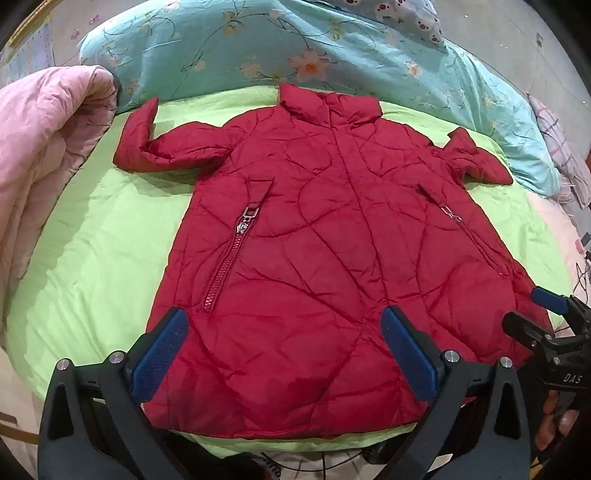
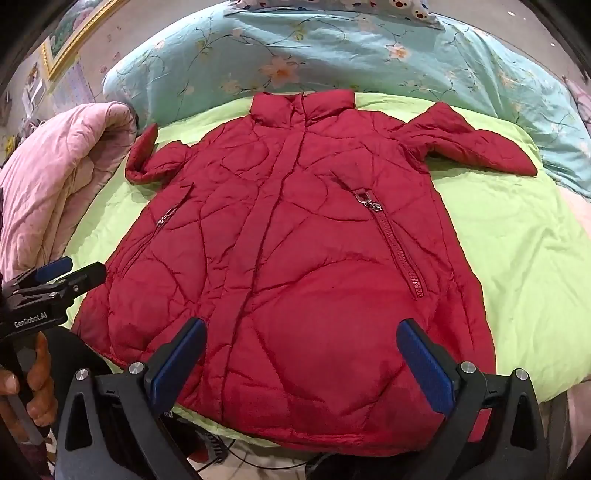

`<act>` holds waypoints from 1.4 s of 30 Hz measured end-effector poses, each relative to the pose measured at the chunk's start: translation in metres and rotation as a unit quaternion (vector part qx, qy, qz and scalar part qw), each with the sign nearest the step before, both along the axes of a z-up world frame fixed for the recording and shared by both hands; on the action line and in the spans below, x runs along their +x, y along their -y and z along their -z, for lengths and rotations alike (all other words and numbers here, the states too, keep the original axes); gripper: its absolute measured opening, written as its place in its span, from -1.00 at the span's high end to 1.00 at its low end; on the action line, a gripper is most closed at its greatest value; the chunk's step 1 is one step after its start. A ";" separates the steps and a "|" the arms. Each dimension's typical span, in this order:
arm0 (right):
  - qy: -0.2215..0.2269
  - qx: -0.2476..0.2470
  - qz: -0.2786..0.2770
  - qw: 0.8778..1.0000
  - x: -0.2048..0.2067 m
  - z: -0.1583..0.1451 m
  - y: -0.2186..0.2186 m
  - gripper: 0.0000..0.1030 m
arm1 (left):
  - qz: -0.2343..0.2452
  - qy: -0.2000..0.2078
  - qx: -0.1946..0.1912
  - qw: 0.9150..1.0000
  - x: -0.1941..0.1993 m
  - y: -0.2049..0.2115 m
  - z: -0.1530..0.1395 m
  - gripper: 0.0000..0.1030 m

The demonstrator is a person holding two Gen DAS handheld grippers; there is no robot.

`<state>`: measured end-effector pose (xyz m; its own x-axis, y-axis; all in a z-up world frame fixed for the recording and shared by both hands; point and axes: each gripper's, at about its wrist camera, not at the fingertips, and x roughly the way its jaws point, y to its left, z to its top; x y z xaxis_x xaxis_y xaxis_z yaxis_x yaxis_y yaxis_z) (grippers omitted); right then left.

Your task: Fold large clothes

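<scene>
Green and soft, the bed sheet [image 1: 110, 236] covered the bed, and a red puffy coat [image 1: 314, 258] lay flat on it with its front up. Its collar [image 1: 328, 107] pointed to the far side, where a big blue quilt with flowers [image 1: 295, 48] was bunched up. A pink blanket [image 1: 44, 140] was piled at the left of the bed. Both sleeves were spread out to the sides, and the left one [image 1: 144, 147] was bent back on itself. Each pocket had a zipper [image 1: 229, 266] with a silver pull.

The left claw [image 1: 284, 350] was wide open above the bottom edge of the coat, holding nothing. The right claw [image 2: 301, 363] was wide open too, over the same edge, and also held nothing. A picture in a gold frame [image 2: 70, 33] hung on the wall behind the bed.
</scene>
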<state>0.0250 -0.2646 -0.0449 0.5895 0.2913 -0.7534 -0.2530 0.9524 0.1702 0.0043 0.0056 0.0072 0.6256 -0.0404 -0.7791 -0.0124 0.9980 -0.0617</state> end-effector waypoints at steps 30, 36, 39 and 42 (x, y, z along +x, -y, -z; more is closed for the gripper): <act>-0.001 0.011 -0.004 1.000 0.002 0.002 -0.003 -1.00 | 0.018 0.003 0.004 1.000 0.004 0.013 -0.014 -1.00; 0.000 0.011 -0.004 1.000 0.002 0.001 -0.003 -1.00 | 0.018 0.004 0.004 1.000 0.005 0.012 -0.016 -1.00; 0.001 0.012 -0.005 1.000 0.001 0.000 -0.004 -1.00 | 0.018 0.005 0.005 1.000 0.006 0.012 -0.017 -1.00; 0.002 0.013 -0.005 1.000 0.001 -0.002 -0.004 -1.00 | 0.018 0.005 0.005 1.000 0.006 0.012 -0.017 -1.00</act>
<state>0.0259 -0.2608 -0.0432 0.5901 0.3165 -0.7427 -0.2629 0.9451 0.1939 0.0105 -0.0065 0.0245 0.6311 -0.0551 -0.7738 0.0234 0.9984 -0.0520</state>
